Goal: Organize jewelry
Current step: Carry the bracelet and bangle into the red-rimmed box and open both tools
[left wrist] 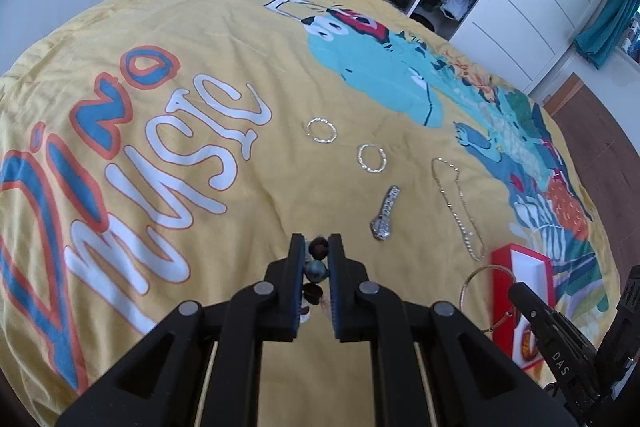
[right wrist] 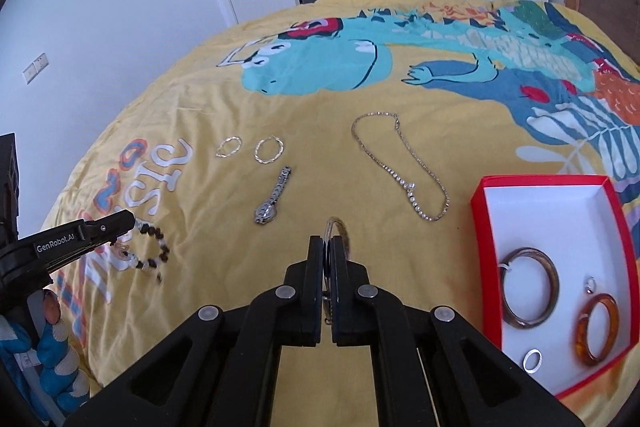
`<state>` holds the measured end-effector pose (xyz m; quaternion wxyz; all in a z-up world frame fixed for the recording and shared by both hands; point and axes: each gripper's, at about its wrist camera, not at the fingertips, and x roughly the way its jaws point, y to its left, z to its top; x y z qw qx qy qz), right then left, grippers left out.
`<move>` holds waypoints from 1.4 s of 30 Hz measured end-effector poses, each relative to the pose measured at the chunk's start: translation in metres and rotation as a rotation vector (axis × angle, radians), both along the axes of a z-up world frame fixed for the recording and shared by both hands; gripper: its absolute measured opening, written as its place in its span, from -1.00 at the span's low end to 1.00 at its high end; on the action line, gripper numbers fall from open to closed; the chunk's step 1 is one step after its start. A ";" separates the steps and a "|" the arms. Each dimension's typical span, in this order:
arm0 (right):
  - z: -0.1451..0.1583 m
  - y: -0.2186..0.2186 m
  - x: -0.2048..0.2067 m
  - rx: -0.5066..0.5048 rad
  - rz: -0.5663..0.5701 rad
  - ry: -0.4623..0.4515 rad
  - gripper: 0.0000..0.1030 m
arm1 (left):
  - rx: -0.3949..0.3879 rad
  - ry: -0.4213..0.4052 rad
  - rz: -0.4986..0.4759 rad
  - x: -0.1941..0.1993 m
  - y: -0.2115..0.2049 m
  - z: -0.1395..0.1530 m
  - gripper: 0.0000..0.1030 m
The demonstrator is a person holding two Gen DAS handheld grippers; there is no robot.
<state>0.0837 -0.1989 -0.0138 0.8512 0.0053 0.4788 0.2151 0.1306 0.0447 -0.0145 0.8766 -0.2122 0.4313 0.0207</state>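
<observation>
Four rings (right wrist: 529,287) lie in the red box (right wrist: 540,180).

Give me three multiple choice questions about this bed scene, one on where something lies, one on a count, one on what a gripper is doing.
1. Where does the silver wristwatch lie?
A. inside the red box
B. on the yellow bedspread, just below the two twisted silver hoops
C. in the right gripper

2. How many pieces lie in the red-walled, white-lined box?
A. one
B. four
C. seven

3. What does the left gripper hold?
A. the dark beaded bracelet
B. the silver chain necklace
C. nothing

Answers: 1 B, the watch rests on the bedspread near the hoops. 2 B, two bangles and two small rings show. 3 A, beads sit between its fingers.
</observation>
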 end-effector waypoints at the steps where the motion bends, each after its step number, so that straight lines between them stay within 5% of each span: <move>1: 0.007 -0.002 -0.005 -0.002 0.001 -0.010 -0.94 | 0.001 -0.009 -0.003 -0.006 0.000 0.006 -0.80; 14: 0.067 -0.060 -0.053 0.002 -0.063 -0.087 -0.94 | 0.013 -0.075 -0.080 -0.054 -0.039 0.058 -0.80; 25: 0.083 -0.157 -0.030 -0.052 -0.179 -0.124 -0.94 | 0.035 -0.098 -0.300 -0.038 -0.158 0.086 -0.80; 32: 0.062 -0.207 0.008 -0.080 -0.233 -0.100 -0.94 | 0.038 -0.076 -0.453 -0.004 -0.250 0.075 -0.80; 42: 0.000 -0.224 0.067 -0.046 -0.232 -0.031 -0.94 | 0.028 -0.001 -0.547 0.052 -0.328 0.020 -0.80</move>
